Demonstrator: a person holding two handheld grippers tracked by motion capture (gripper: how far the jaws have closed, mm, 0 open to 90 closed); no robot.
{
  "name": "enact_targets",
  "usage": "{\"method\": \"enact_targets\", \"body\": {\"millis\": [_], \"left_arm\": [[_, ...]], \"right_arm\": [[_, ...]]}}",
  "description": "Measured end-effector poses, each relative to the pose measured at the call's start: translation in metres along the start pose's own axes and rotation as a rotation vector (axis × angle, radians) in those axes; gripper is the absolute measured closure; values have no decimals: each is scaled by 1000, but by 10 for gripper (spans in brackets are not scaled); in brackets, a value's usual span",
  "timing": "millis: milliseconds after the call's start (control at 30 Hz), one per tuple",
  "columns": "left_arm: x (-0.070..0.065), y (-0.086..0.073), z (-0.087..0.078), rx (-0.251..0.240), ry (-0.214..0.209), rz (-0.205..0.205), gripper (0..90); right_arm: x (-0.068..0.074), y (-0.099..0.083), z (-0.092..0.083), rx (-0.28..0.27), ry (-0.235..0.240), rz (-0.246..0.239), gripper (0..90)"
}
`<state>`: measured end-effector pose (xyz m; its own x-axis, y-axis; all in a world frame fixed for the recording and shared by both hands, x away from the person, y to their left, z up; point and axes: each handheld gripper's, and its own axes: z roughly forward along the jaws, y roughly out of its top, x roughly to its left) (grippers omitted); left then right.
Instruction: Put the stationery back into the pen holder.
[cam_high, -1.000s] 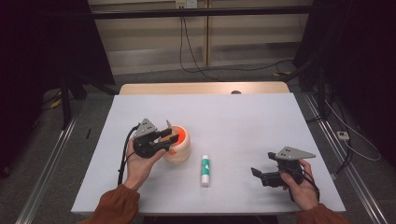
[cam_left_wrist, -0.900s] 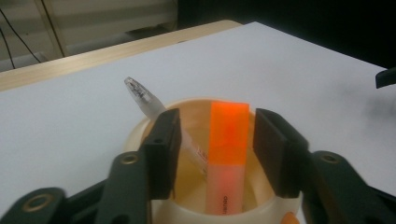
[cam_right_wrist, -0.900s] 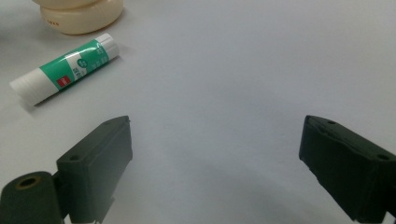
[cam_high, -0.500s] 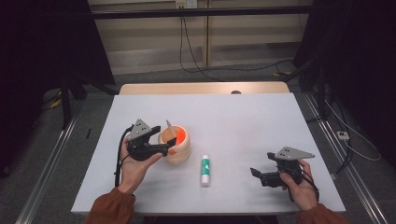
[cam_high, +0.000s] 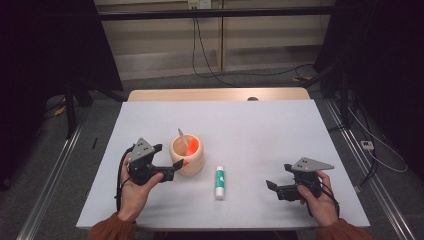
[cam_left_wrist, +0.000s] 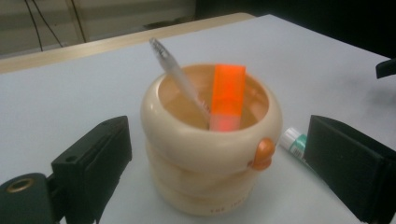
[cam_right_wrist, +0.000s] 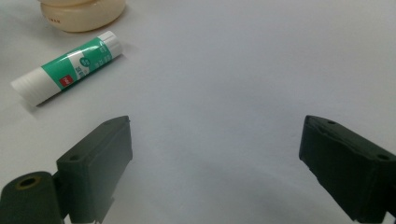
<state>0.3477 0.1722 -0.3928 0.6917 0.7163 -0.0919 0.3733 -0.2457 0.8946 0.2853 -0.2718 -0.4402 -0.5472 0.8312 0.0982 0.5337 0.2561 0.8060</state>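
Observation:
A cream ribbed cup (cam_high: 188, 161) stands on the white table (cam_high: 260, 130) and holds a clear pen (cam_high: 182, 137) and an orange block (cam_high: 193, 146). My left gripper (cam_high: 168, 159) sits just left of the cup. Its jaws have just been opening and now stand wide, with the cup (cam_left_wrist: 210, 172) in front of them and no pad touching it. A green-and-white glue stick (cam_high: 219, 182) lies to the right of the cup. My right gripper (cam_high: 275, 190) rests low near the table's front right, open and empty, with the glue stick (cam_right_wrist: 65, 67) off to its left.
Bare white tabletop (cam_right_wrist: 243, 70) stretches ahead of the right gripper. A wooden strip (cam_high: 215, 94) runs along the table's far edge. Dark stands, rails and cables (cam_high: 210, 65) lie on the floor beyond and beside the table.
The left gripper has drawn back to the left from over the cup and its jaws have opened. The pen now stands free in the cup. The right hand has stayed put.

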Motion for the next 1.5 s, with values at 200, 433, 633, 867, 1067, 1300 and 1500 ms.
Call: {"method": "enact_targets", "body": {"millis": [200, 433, 633, 867, 1067, 1300, 1500], "left_arm": [[-3, -9, -6, 16, -4, -12, 66], [-9, -23, -13, 48, 25, -16, 73], [-16, -30, -18, 70, 30, -34, 79], [-19, -33, -16, 69, 25, -30, 91], [-19, -38, -12, 97, 22, -45, 92], [-36, -40, -11, 113, 50, -74, 108], [-55, -39, -7, 120, 41, -67, 171]], "right_arm": [[1, 0, 0, -1, -4, 1, 93], [2, 0, 0, -1, -3, -2, 93], [4, 1, 1, 1, -4, -3, 93], [6, 2, 2, 1, -17, 9, 93], [20, 6, 8, 12, -15, -10, 91], [25, 8, 15, 30, -4, -28, 91], [21, 6, 12, 25, -13, -15, 91]]}}
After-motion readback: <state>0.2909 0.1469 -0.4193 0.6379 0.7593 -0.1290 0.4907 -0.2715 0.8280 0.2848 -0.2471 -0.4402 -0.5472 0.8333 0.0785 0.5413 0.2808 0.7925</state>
